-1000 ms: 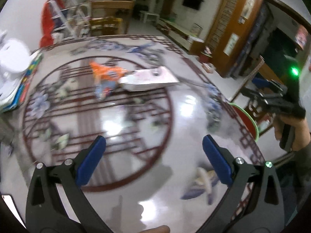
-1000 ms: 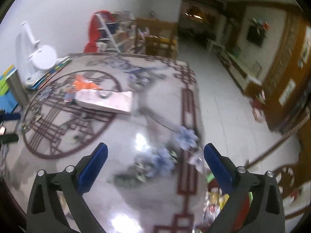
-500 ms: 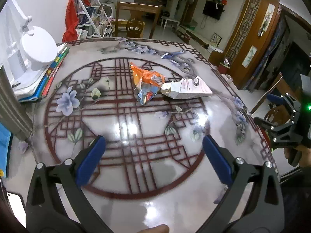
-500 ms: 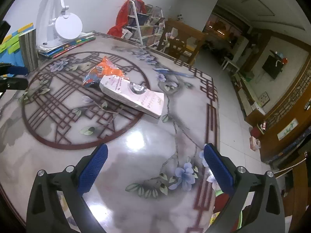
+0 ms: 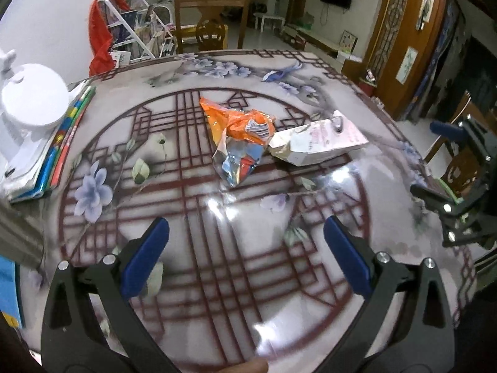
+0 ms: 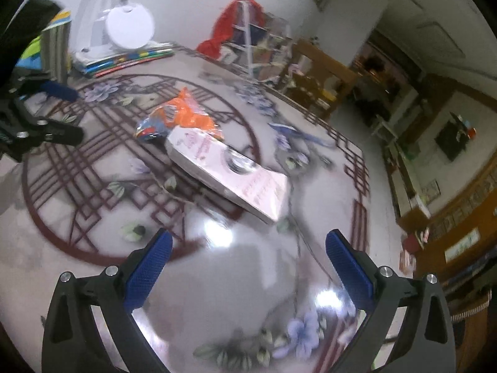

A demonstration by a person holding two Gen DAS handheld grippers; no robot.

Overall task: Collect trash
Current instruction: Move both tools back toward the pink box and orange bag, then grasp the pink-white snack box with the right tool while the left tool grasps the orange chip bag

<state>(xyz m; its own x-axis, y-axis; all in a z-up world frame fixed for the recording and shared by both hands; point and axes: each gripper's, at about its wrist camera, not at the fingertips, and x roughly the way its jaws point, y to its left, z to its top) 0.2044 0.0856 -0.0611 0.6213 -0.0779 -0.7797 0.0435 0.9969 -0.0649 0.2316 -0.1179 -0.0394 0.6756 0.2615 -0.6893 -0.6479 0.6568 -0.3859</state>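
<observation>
Both claws gape wide and empty: left claw, right claw. On the glossy flower-patterned table, a crumpled orange foil snack wrapper touches a flattened pale pink carton, ahead of both.

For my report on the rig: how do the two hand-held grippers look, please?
Both look alike. The left hand-held gripper and right hand-held gripper have black plastic frames with triangular cut-outs, silver bolts, and two fingers covered by blue textured pads. No cables are visible.
</observation>
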